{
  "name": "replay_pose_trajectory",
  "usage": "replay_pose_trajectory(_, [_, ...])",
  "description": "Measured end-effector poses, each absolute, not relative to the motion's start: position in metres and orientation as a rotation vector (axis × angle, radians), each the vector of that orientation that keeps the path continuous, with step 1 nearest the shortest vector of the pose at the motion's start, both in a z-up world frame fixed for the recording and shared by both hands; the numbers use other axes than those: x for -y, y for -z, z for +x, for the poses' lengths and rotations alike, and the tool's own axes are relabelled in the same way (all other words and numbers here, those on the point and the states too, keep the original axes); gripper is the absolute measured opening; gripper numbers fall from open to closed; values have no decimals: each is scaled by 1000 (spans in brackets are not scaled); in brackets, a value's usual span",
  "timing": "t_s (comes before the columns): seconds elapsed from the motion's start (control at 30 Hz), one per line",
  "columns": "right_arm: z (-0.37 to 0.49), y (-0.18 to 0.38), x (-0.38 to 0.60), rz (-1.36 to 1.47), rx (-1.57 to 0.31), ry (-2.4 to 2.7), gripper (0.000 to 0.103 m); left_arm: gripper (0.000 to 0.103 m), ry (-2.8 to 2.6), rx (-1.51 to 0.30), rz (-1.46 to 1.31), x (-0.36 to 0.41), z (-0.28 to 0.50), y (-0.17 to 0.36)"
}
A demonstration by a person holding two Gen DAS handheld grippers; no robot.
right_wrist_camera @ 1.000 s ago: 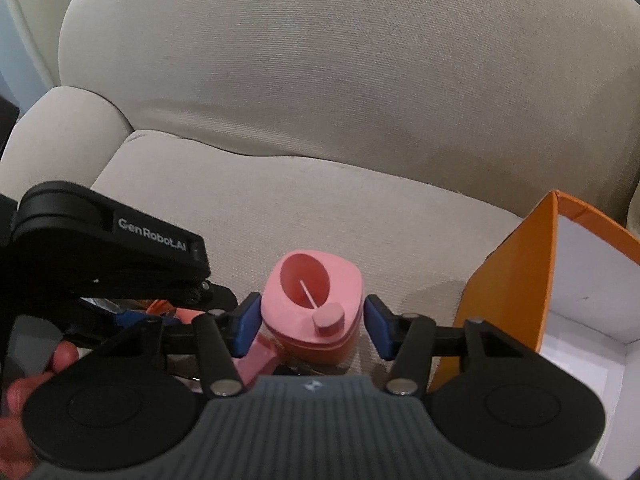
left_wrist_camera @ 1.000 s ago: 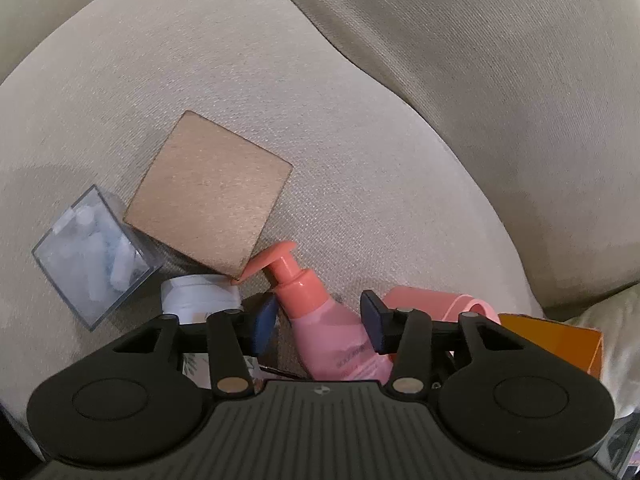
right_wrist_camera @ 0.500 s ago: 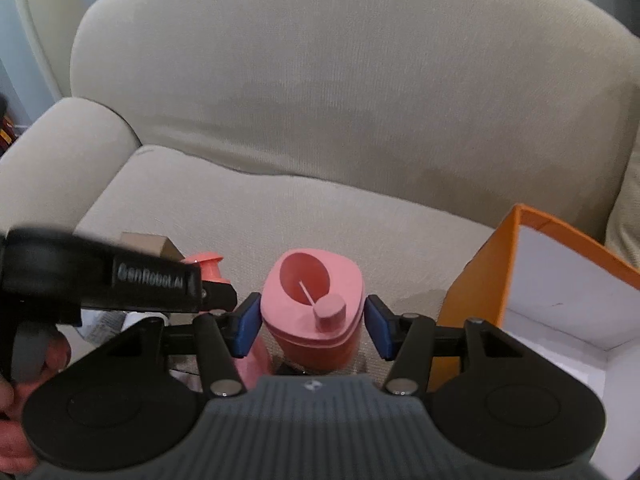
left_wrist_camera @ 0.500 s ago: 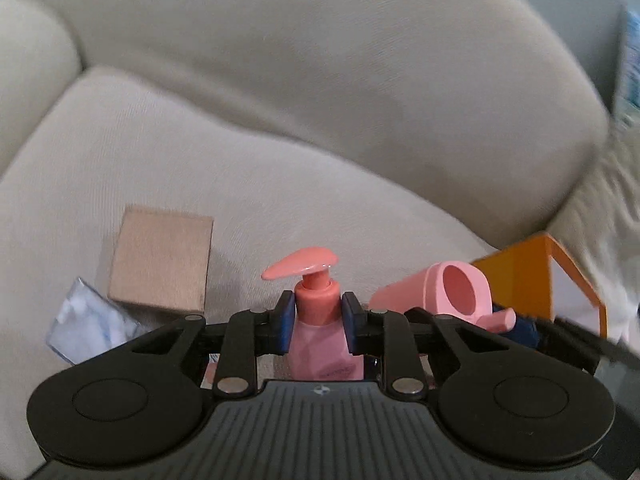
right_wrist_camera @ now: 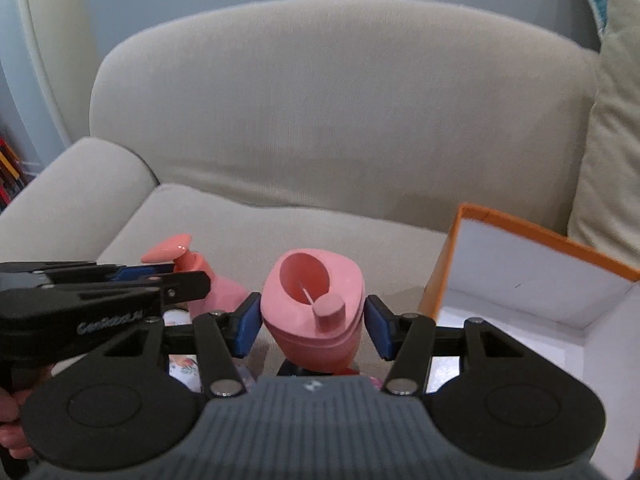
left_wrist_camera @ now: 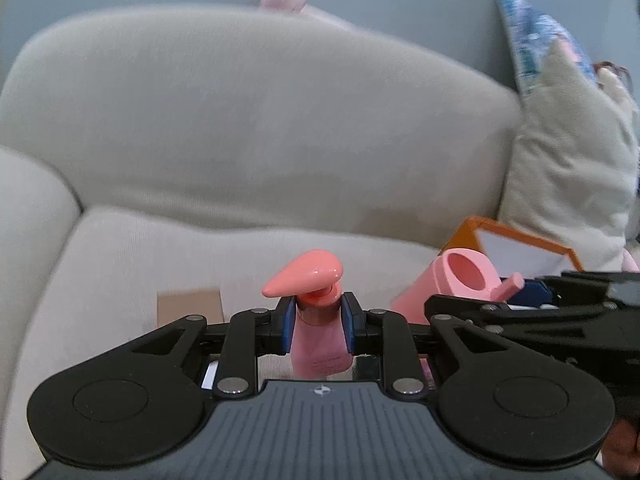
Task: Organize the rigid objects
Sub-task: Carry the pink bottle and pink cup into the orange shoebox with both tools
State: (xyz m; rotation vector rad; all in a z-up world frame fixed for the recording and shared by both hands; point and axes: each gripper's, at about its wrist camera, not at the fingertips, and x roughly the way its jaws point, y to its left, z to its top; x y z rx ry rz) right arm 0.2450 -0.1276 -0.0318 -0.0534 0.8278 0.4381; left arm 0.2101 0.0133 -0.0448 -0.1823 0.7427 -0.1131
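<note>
Pump bottle [left_wrist_camera: 319, 340], pink body, coral pump head: held at the neck between the blue pads of the left gripper [left_wrist_camera: 318, 322], jaws pinched on it, carried upright above the sofa seat [left_wrist_camera: 132, 256].

Pink container [right_wrist_camera: 314, 306] (squarish, open round mouth, short peg on top): held between the pads of the right gripper [right_wrist_camera: 314, 324], which look to be clamped on its 2 sides, though the right pad shows a sliver of gap in this view. It hangs clear of the cushion, just left of the orange box.

Orange box [right_wrist_camera: 516, 232], white inside: stands open at the right end of the seat, beside a beige pillow [left_wrist_camera: 568, 160]. The visible part of its floor is bare; I see no item placed in it yet.

Brown cardboard square [left_wrist_camera: 190, 306]: lies flat on the seat, behind the left gripper, not yet collected.

Progress, as a judgement: 2 items are picked up and in transit, 0 visibly stowed. Remaining work is likely to set both pink items in the box, then fetch the cardboard square and whatever else sits below the grippers, where bits of white and floral print show but cannot be identified.
</note>
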Motion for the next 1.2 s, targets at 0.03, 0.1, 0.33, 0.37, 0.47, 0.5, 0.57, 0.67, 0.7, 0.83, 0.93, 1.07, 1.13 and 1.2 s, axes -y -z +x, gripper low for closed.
replay_pose_trajectory(0.03, [243,25,130,-48,-816,-438,57,26,125,-727,-174,-10,207,36])
replay_pose_trajectory(0.1, [236,12,135,-37,-792,-433,57,26,152,-699,-164,-5,202,18])
replay_pose_trajectory(0.33, [210,-36,173,-15,-705,-373,57,26,296,-595,-99,29,192,-37])
replay_pose_trajectory(0.37, [208,-41,181,-10,-703,-360,57,26,325,-583,-86,39,191,-44])
replay_pose_trajectory(0.47, [204,-44,207,18,-719,-312,57,26,402,-571,-43,67,195,-57])
replay_pose_trajectory(0.5, [204,-42,215,29,-730,-294,57,26,427,-574,-26,77,198,-58])
replay_pose_trajectory(0.57, [207,-32,234,59,-761,-254,57,26,473,-579,4,99,204,-55])
replay_pose_trajectory(0.67, [215,-14,260,113,-820,-211,57,26,513,-607,38,126,219,-42])
replay_pose_trajectory(0.7, [216,-6,270,128,-837,-200,57,26,519,-617,48,134,224,-36])
replay_pose_trajectory(0.83, [228,26,290,161,-897,-167,57,26,538,-685,70,151,247,-7])
replay_pose_trajectory(0.93, [243,44,297,160,-919,-162,57,26,526,-727,99,157,265,12])
replay_pose_trajectory(1.07, [263,63,300,161,-925,-178,57,26,521,-758,173,161,285,30])
replay_pose_trajectory(1.13, [272,69,299,157,-924,-181,57,26,534,-767,211,164,291,37])
replay_pose_trajectory(1.2, [280,75,298,161,-921,-186,57,26,541,-775,243,165,296,42])
